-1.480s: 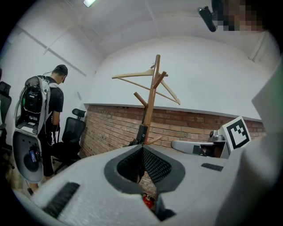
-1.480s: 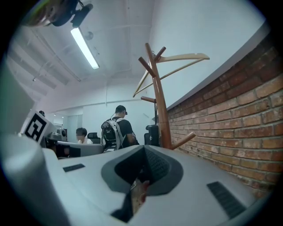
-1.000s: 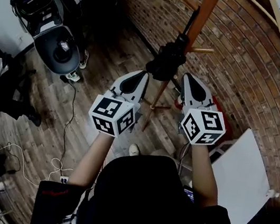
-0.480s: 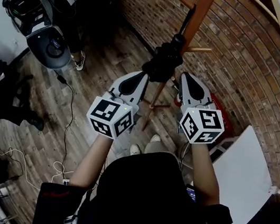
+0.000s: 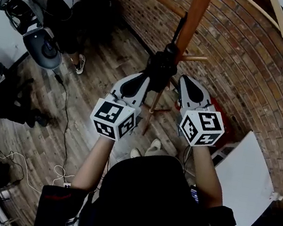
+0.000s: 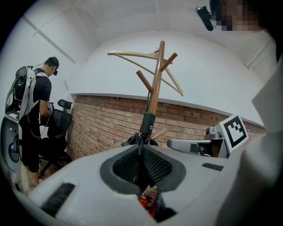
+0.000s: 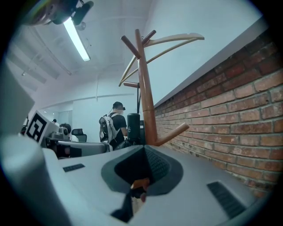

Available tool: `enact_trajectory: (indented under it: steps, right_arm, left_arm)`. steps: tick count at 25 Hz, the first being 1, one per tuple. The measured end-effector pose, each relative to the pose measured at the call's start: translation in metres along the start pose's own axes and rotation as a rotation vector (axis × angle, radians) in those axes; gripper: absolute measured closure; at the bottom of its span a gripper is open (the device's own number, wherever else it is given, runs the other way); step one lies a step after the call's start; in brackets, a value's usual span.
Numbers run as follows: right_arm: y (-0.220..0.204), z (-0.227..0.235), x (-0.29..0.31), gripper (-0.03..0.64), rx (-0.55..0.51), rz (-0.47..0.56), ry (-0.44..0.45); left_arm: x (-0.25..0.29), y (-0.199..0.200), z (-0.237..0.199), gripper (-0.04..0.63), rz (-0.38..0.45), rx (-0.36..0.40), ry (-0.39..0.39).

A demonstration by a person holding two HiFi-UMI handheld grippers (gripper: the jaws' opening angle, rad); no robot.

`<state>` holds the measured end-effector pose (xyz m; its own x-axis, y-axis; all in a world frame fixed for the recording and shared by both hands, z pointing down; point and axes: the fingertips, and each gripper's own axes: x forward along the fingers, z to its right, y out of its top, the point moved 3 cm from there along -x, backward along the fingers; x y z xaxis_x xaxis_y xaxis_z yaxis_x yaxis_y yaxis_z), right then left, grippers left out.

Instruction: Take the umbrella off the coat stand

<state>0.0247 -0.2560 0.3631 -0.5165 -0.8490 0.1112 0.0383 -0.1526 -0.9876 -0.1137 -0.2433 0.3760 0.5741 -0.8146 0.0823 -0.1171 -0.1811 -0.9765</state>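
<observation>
Both hand-held grippers are out in front of the person, side by side and roughly level. Left hand-held gripper (image 5: 146,77): jaws pressed together, with nothing visibly clamped in its own view. Right hand-held gripper (image 5: 183,80): same, jaws closed tip to tip.

The umbrella (image 5: 160,70) is black and folded, and hangs on the coat stand (image 5: 194,16) tight against the wooden pole. It sits just past both sets of tips and between them in the head view. The left tip overlaps the umbrella there, but I cannot tell whether they touch. The left gripper view has the umbrella's handle (image 6: 147,123) dead ahead of the closed jaws. The right gripper view shows the umbrella as a dark cylinder just left of the pole, with a short peg (image 7: 172,133) sticking out to the right.

A wooden hanger (image 6: 132,55) sits on top of the stand. The brick wall (image 5: 246,74) is right behind it, with the wood floor (image 5: 93,93) below. A white board (image 5: 243,182) leans at the right. A person with a backpack (image 6: 31,110) stands at the far left by an office chair.
</observation>
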Motion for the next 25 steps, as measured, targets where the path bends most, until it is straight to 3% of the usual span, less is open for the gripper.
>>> enact_trajectory:
  steps: [4, 6, 10, 15, 22, 25]
  right_arm:
    - [-0.003, 0.009, 0.0, 0.589, 0.011, -0.001, 0.008]
    - [-0.004, 0.011, -0.001, 0.589, 0.013, -0.002, 0.014]
    - [-0.007, 0.015, -0.003, 0.589, 0.014, -0.008, 0.025]
    - [-0.008, 0.024, -0.004, 0.589, 0.018, -0.014, 0.023]
    - [-0.01, 0.036, -0.004, 0.589, 0.015, -0.016, 0.027]
    - [-0.011, 0.04, -0.001, 0.589, 0.018, -0.021, 0.027]
  left_arm:
    - [0.009, -0.004, 0.002, 0.554, -0.013, 0.011, 0.006]
    - [0.013, -0.005, 0.002, 0.473, -0.013, 0.009, 0.0]
    - [0.021, -0.005, 0.0, 0.402, -0.013, 0.027, 0.002]
    - [0.031, -0.003, 0.001, 0.266, 0.008, 0.03, 0.003]
    - [0.052, -0.016, 0.004, 0.156, -0.036, 0.026, 0.019]
    - [0.058, -0.02, 0.002, 0.146, -0.047, 0.002, 0.02]
